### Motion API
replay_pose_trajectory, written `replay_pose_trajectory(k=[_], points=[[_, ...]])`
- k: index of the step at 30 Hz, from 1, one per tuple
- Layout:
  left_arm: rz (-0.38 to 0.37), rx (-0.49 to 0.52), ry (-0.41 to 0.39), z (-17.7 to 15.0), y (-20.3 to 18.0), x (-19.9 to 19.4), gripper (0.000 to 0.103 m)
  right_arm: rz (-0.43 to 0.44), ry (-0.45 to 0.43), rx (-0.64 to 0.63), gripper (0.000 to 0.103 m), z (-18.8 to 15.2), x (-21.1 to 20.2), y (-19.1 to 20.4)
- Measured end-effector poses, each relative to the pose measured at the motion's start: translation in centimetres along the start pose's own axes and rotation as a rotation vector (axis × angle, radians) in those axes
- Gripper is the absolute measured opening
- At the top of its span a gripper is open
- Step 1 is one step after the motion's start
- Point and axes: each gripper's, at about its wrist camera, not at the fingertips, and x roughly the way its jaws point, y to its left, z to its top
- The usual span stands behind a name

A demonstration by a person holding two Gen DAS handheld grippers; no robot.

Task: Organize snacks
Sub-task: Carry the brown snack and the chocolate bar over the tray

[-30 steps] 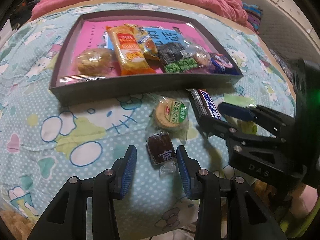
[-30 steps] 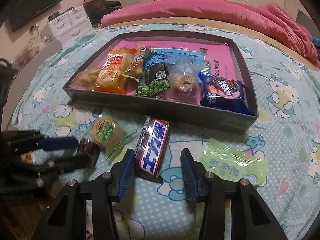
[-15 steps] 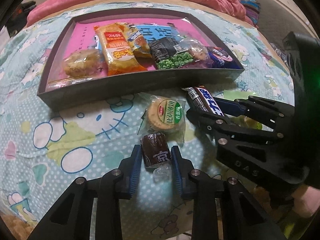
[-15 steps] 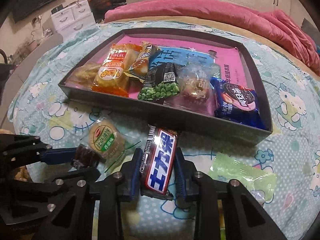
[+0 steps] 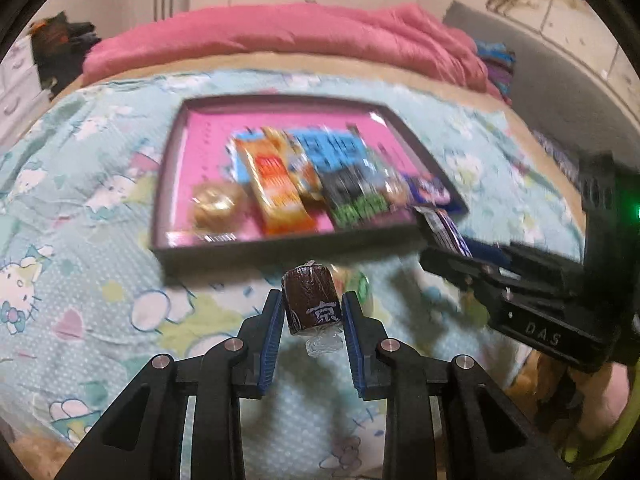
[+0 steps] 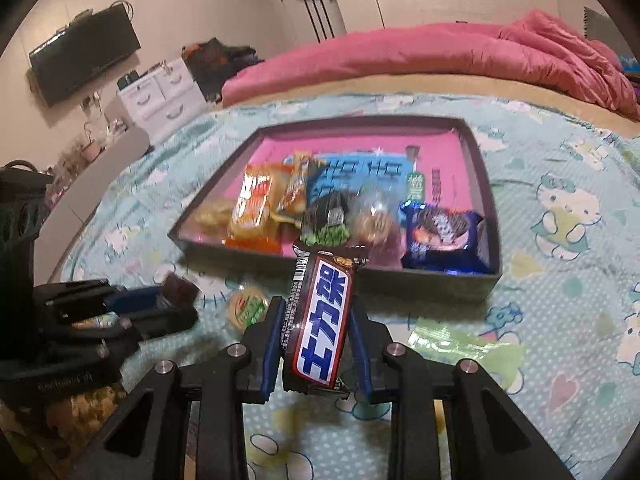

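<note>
We count two tools, the left tool (image 5: 309, 312) and the right tool (image 6: 316, 332), and one dark tray (image 6: 491, 216). Inside it we make out about six snack packets, the blur leaving that count unsure. Outside it we count four: one brown sweet (image 5: 312, 304), one chocolate bar (image 6: 322, 320), one round biscuit pack (image 6: 248, 307), one green wrapper (image 6: 464, 346).

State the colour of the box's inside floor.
Bright pink, with a blue printed panel; the box shows best in the right wrist view.
</note>
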Motion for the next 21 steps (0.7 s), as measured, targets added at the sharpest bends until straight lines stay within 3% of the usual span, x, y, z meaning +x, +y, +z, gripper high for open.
replay_pose_trajectory(k=[7,21], points=[[0.021,-0.044,-0.085,1.5,2.0,-1.0,0.03,0.002,-0.058,0.02,0.031,0.8,-1.3,-0.8],[0.03,-0.021,-0.145,3.3,2.2,-0.4,0.03,-0.022,-0.133,0.098,0.031,2.3,-2.3,-3.5]])
